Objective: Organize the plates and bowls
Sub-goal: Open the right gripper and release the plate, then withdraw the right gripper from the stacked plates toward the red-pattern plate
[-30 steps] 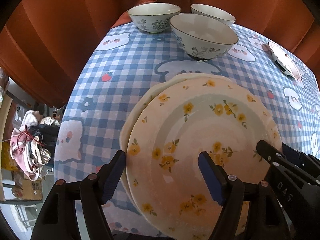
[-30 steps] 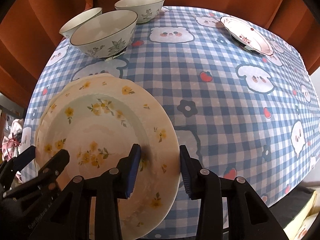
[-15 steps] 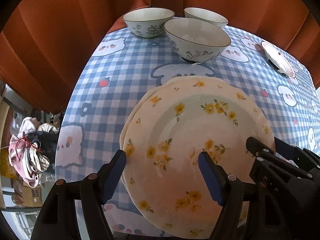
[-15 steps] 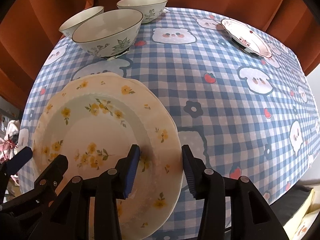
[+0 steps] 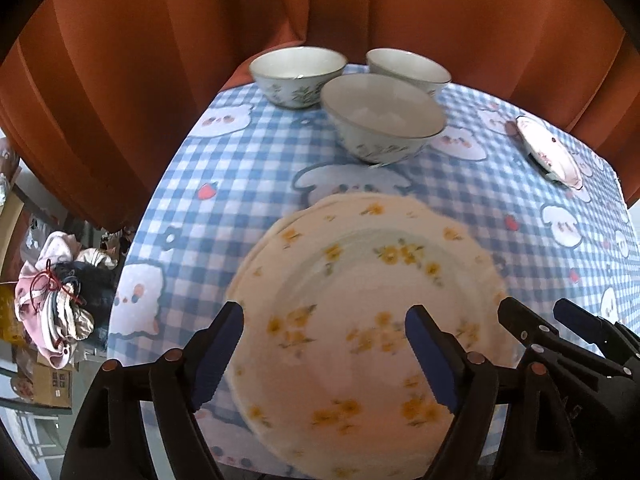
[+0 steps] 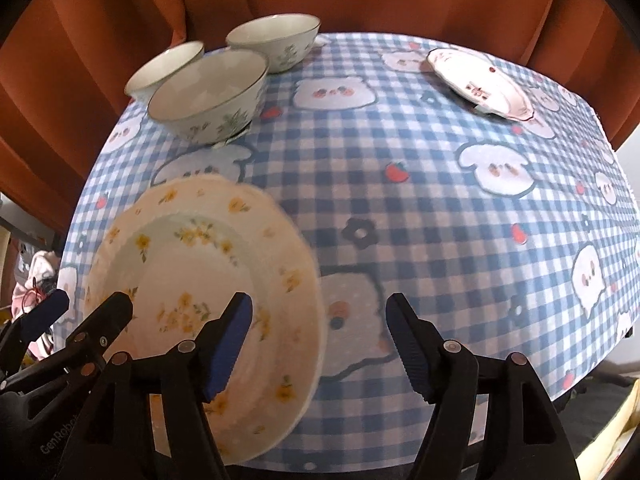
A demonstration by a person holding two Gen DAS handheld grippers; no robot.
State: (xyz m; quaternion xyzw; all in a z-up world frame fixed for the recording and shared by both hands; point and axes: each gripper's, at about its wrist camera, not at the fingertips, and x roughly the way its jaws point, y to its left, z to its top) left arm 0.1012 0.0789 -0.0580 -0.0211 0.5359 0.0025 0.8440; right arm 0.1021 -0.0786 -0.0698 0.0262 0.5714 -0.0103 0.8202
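Both grippers are spread wide with nothing between their jaws: the left gripper (image 5: 324,344) hangs over the lower middle of its frame above the yellow-flowered plate (image 5: 372,320), and the right gripper (image 6: 318,340) sits at the bottom centre of its view, straddling that plate's right rim. The yellow-flowered plate (image 6: 200,272) lies on top of a second plate whose edge (image 5: 320,206) peeks out along the upper left of it, so the two form a short stack at the near edge of the checked tablecloth (image 6: 400,200). Three bowls (image 5: 382,120) cluster at the top of the left view, close together but whether they touch is hard to tell, and a pink-patterned plate (image 6: 480,80) rests alone at the upper right of the right view, well apart from the rest. The risks, as I judge them, come from the stack's position: it seems to overhang the table's near edge slightly, so a careless nudge from either gripper could push it off. The top plate also sits off-centre on the lower one and could slide if another dish is added. Pinching a glazed rim with hard jaws invites slipping or chipping, and the crowded bowls could knock together when one is lifted.
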